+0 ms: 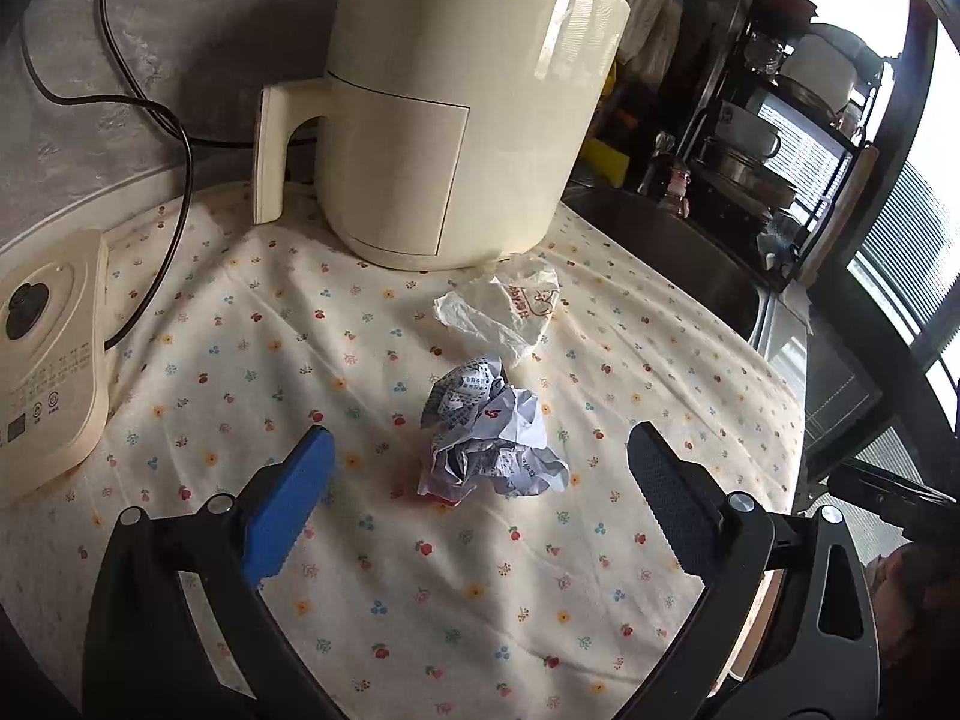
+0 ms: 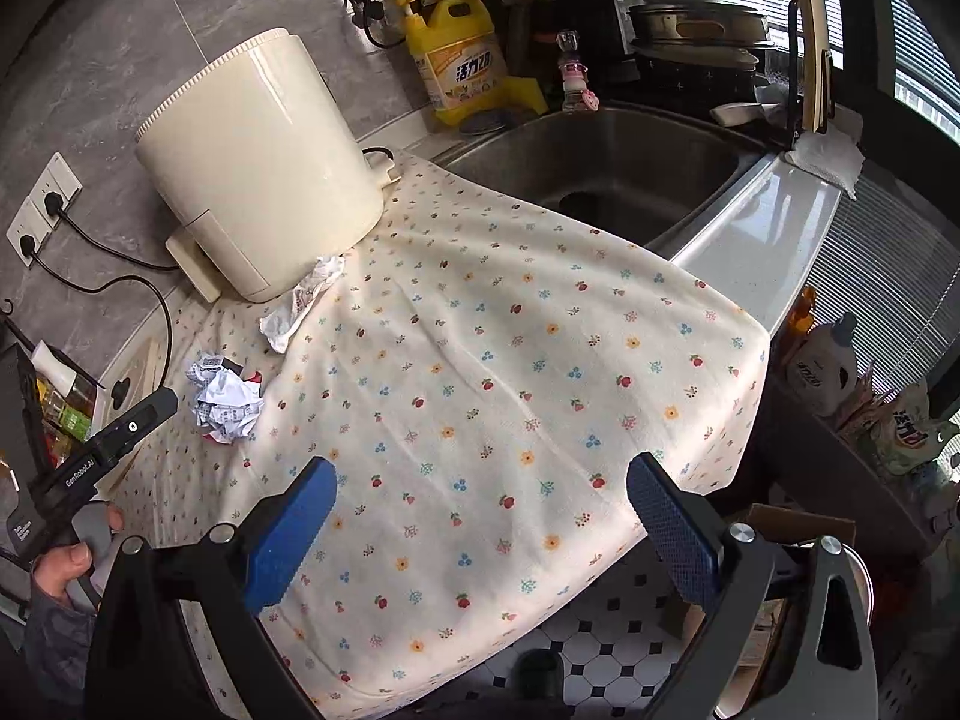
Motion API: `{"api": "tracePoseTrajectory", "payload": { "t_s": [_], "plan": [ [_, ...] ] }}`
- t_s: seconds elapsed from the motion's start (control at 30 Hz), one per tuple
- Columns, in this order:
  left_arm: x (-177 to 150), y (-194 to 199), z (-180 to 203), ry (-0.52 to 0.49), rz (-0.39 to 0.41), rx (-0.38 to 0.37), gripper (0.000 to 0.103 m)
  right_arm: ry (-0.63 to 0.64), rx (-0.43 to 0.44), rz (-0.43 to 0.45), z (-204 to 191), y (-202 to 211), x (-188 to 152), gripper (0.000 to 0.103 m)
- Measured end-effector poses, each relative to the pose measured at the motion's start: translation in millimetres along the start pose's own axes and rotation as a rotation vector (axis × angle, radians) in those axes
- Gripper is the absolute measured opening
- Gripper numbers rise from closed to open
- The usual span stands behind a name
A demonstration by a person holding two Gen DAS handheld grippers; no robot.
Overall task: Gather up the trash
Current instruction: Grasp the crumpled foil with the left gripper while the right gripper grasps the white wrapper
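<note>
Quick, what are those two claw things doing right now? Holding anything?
Left gripper: open, holding nothing; the crumpled paper lies between its fingers, untouched.
Right gripper: open, empty, above the floral cloth.

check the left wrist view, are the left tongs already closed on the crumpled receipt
No, the left tongs stand open, with the crumpled receipt lying on the floral cloth between their tips, untouched.

Left tool [image 1: 480,456], right tool [image 2: 480,486]: black frames, blue textured pads, silver screws; grey sleeve [image 2: 51,648].
</note>
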State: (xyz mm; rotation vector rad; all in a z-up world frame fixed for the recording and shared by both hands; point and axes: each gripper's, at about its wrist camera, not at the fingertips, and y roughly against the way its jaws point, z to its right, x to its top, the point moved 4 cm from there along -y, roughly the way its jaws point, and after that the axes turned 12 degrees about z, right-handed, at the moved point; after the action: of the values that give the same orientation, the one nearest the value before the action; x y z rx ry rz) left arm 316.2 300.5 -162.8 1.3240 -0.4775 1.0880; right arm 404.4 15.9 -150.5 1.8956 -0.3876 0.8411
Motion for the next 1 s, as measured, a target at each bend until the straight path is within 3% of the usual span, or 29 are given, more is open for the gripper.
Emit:
{"api": "tracePoseTrajectory", "payload": {
  "t_s": [0.27, 0.33, 0.37, 0.4, 0.43, 0.63, 1.0],
  "plan": [
    [-4.9, -36.0, -9.8, -0.002, -0.056, -0.044, 0.096, 0.024, -0.023, -0.035, -26.7, -26.6, 3.6, 0.095],
    [-6.9, -44.8, -13.5, 0.017, -0.068, -0.051, 0.089, 0.047, -0.020, -0.049, -37.0, -34.8, 6.2, 0.095],
    [-7.9, -48.6, -15.7, 0.028, -0.077, -0.051, 0.074, 0.061, -0.017, -0.052, -42.7, -38.8, 8.4, 0.095],
    [-9.1, -52.1, -17.3, 0.042, -0.090, -0.063, 0.049, 0.075, -0.016, -0.052, -48.6, -43.0, 11.3, 0.095],
    [-10.0, -54.1, -18.9, 0.056, -0.100, -0.079, 0.041, 0.088, -0.012, -0.051, -54.7, -47.2, 14.7, 0.095],
    [2.9, -34.5, -36.9, 0.059, -0.014, -0.061, 0.038, 0.115, 0.042, -0.044, -89.5, -72.7, 31.0, 0.094],
    [14.8, -13.4, -105.6, 0.172, 0.059, 0.038, 0.038, 0.189, 0.122, -0.112, -145.3, -128.3, 42.8, 0.071]
  ]
}}
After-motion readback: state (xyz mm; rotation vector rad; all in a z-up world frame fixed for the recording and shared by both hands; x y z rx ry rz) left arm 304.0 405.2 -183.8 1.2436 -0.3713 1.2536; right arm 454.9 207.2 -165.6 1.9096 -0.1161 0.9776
